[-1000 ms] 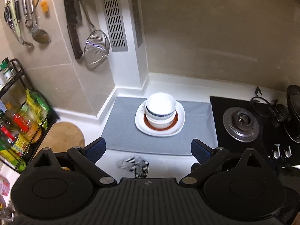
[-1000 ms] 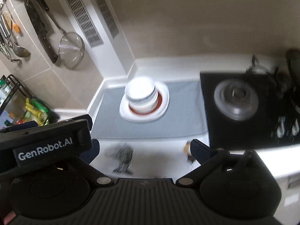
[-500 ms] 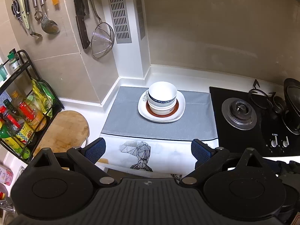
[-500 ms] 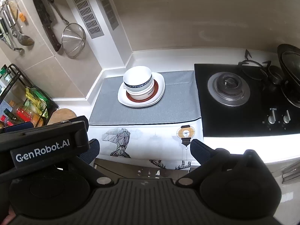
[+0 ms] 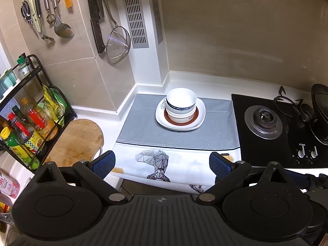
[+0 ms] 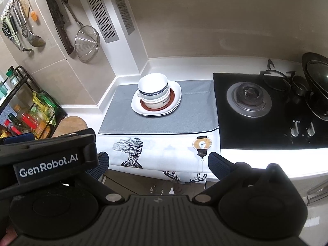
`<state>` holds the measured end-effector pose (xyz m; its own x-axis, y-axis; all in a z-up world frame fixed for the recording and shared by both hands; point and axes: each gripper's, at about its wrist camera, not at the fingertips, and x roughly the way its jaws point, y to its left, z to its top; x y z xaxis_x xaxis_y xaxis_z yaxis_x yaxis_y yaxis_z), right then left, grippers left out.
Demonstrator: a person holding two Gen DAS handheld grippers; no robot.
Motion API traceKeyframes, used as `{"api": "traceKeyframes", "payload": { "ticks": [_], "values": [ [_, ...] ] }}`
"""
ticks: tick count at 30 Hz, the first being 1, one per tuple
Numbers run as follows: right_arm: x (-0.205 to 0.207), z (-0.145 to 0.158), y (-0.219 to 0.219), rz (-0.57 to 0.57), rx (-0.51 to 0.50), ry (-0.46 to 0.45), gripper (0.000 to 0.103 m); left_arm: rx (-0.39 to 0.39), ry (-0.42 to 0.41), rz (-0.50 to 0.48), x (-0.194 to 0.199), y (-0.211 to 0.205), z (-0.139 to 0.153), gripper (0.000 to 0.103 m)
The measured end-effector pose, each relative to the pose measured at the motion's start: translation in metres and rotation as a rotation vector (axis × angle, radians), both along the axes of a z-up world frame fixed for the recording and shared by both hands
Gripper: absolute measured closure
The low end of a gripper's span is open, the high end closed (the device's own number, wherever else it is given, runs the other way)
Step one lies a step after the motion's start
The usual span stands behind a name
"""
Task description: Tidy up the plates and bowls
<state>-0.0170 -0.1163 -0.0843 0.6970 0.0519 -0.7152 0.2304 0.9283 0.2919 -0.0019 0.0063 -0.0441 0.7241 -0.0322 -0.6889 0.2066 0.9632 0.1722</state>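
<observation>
A stack of white bowls (image 5: 180, 106), the top one with a blue band, stands on stacked white plates (image 5: 199, 116) with a brown ring. The pile sits on a grey mat (image 5: 143, 131) on the counter. It also shows in the right wrist view (image 6: 153, 91). My left gripper (image 5: 162, 164) is open and empty, held back over the counter's front edge, well short of the pile. My right gripper (image 6: 157, 163) is open and empty, also back past the front edge. The left gripper's body (image 6: 47, 160) shows at the left of the right wrist view.
A black gas hob (image 5: 264, 123) with a wok (image 5: 319, 110) lies right of the mat. A round wooden board (image 5: 75, 141) and a black rack of bottles (image 5: 24, 127) stand at the left. Utensils, a knife and a strainer (image 5: 117, 45) hang on the wall.
Both grippers have pulled back and up from the counter. The pile looks smaller and farther away, and the cloth's printed front hem has come into view. The pile has not moved.
</observation>
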Motion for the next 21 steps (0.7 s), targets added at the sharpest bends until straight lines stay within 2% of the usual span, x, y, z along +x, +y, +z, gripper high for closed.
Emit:
{"api": "traceKeyframes", "payload": {
  "ticks": [21],
  "values": [
    [-0.008, -0.008, -0.018, -0.022, 0.006, -0.004, 0.0, 0.037, 0.01, -0.031, -0.003, -0.02, -0.004, 0.003]
  ]
}}
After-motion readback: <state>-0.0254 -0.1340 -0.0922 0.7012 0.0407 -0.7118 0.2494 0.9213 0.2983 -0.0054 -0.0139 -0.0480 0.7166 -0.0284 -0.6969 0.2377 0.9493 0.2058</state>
